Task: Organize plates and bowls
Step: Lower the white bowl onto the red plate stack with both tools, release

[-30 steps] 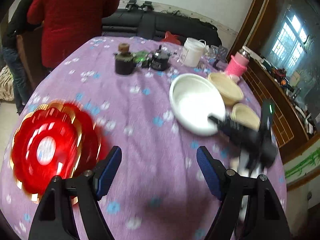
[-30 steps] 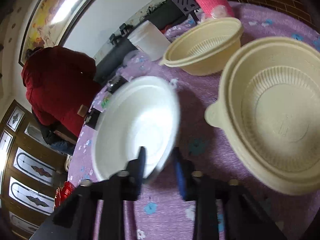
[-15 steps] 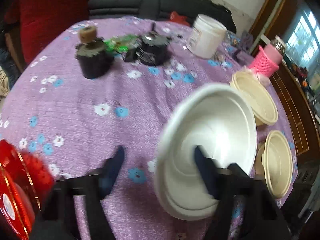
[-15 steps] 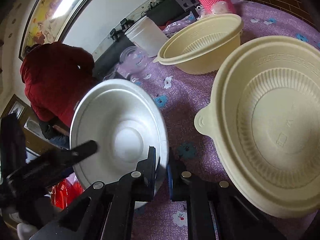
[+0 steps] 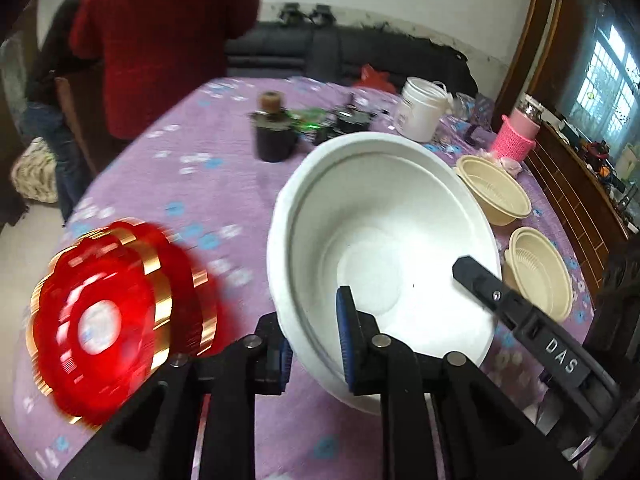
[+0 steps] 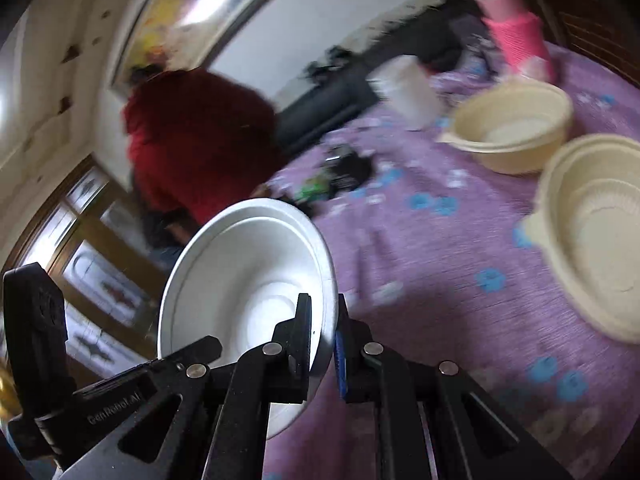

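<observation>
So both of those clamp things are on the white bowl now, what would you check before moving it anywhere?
1. Left gripper clamped on white bowl rim: ok.
2. Right gripper clamped on the rim too: ok.
3. Bowl lifted off the purple tablecloth: ok, held tilted.
4. Bowl empty: ok.
5. Red plate free to receive it: ok, though blurred.
6. Beige bowls clear of the bowl: ok.
</observation>
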`<state>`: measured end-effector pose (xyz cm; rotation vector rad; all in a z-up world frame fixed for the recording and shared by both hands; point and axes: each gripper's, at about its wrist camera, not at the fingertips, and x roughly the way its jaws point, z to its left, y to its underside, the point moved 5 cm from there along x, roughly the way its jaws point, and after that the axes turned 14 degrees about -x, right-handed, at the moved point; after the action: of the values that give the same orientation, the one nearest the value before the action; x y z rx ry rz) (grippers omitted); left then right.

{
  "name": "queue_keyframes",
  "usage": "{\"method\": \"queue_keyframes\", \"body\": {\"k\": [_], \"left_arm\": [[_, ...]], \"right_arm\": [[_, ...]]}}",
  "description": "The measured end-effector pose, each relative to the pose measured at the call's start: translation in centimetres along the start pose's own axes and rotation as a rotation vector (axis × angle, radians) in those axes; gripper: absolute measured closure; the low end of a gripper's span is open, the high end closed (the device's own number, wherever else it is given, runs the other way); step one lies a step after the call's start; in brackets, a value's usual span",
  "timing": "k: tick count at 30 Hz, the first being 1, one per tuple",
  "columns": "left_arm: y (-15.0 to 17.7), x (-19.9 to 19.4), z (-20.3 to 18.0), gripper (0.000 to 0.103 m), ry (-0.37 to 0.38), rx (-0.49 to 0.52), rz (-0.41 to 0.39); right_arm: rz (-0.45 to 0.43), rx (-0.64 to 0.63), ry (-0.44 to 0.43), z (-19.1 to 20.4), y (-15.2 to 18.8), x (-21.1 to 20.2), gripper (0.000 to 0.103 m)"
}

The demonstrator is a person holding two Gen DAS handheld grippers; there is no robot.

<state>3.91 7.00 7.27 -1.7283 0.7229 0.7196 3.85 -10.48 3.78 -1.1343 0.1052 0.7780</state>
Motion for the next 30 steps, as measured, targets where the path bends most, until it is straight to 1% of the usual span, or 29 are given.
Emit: {"method": "queue_keyframes", "body": {"k": [2, 5, 6, 8, 13, 15, 20, 28, 30], "left_arm": [[0.3, -1.5, 2.0, 0.085, -0.01, -0.024, -0.02], [0.4, -3.3, 5.1, 0.083, 0.008, -0.084, -0.044], [0.5, -3.8, 5.9, 0.082, 0.01, -0.1, -0.051], [0.6, -4.7, 7.5, 0.076, 0.014, -0.127, -0.066], [0.3, -6.3, 10.4, 0.076, -0.002, -0.159, -0.109], [0.0, -6.8, 12.1, 0.076, -0.004, -0.189, -0.124], [-0.5, -6.3, 15.7, 0.075, -0.023, -0.249, -0.119], [-0.6, -4.1, 20.0, 0.074, -0.06, -0.299, -0.071], [-0.7, -3.7, 20.9, 0.07, -0.055, -0.308, -0.057]], "right_arm": [[0.009, -0.066, -0.022, 2.8, 0.6, 0.1, 0.091], [0.03, -0.13, -0.049, 6.4, 1.5, 0.2, 0.089], [0.033, -0.143, -0.055, 7.4, 1.9, 0.2, 0.089], [0.045, -0.16, -0.069, 9.2, 2.2, 0.5, 0.089], [0.078, -0.194, -0.099, 13.2, 1.8, 1.9, 0.089], [0.09, -0.208, -0.111, 14.4, 1.7, 2.5, 0.089], [0.143, -0.264, -0.108, 17.5, 2.4, 5.2, 0.089], [0.235, -0.281, -0.091, 19.6, 4.0, 9.9, 0.089], [0.249, -0.291, -0.086, 19.9, 4.4, 10.6, 0.089]]}}
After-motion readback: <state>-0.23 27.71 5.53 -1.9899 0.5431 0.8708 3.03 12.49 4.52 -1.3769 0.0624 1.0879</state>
